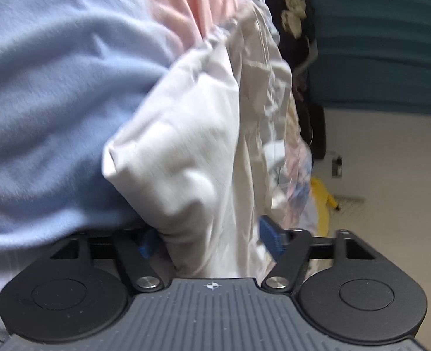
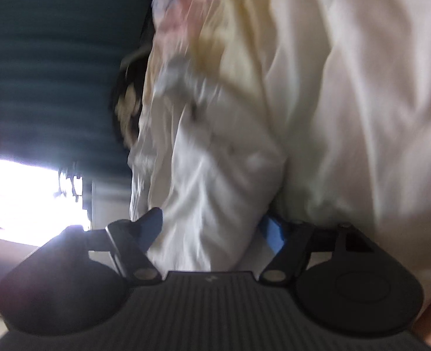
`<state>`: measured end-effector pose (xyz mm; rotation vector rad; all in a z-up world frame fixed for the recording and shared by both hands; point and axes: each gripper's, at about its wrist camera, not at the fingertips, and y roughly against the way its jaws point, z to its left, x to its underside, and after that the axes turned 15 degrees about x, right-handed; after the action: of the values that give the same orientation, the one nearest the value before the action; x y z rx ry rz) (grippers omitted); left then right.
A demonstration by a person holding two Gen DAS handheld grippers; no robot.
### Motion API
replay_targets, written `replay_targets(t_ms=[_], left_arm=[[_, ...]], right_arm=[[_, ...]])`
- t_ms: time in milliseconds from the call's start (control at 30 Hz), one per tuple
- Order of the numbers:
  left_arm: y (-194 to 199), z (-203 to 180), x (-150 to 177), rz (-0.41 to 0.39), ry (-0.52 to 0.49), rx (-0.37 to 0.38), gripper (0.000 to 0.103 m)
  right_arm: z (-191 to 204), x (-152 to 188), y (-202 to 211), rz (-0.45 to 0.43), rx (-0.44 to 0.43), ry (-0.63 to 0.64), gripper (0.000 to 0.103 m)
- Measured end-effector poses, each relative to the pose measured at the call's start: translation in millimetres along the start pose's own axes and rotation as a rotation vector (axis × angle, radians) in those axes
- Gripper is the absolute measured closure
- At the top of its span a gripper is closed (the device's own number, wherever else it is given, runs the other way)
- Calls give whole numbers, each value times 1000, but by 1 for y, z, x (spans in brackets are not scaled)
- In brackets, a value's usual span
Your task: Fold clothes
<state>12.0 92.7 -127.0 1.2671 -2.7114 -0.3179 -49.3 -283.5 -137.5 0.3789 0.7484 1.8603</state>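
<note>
Left wrist view: the left tool [image 1: 212, 238] stands spread, a fold of white garment [image 1: 192, 146] bunched between its blue pads (whether they pinch it, I cannot tell), light blue cloth [image 1: 54, 102] beside. Right wrist view: the right tool [image 2: 214, 234] likewise straddles blurred white fabric [image 2: 215, 175], grip unclear.

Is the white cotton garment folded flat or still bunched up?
Bunched. The white cotton garment shows a creased, puffed fold sitting between the left gripper fingers, not lying flat.
</note>
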Motion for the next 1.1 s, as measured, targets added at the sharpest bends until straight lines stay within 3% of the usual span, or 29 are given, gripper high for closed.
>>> replay_targets(t_ms=[100,167,267,333,400,600,767,933,1100], left_arm=[[-5,0,-1,7,-8,-10,34],[-7,-2,0,0,-39,-30,38],[-5,-6,2,-13,-84,-49,57],[-1,-7,3,-30,-93,-40,83],[2,-10,3,-43,-106,-34,90],[22,-34,7,-52,-153,-22,94],[53,-71,17,-84,-176,26,95],[83,-101,42,-65,-275,-10,96],[115,-100,62,-41,-239,-4,96]], right_arm=[[6,-2,-2,-48,12,29,30],[9,0,-5,-67,37,59,42],[9,4,-3,-107,73,103,65],[8,7,-3,-116,60,125,75],[9,10,0,-127,49,156,83],[11,7,22,-144,14,159,89],[27,6,54,-165,-79,140,90],[38,9,86,-178,-136,164,90],[27,18,120,-159,-146,201,90]])
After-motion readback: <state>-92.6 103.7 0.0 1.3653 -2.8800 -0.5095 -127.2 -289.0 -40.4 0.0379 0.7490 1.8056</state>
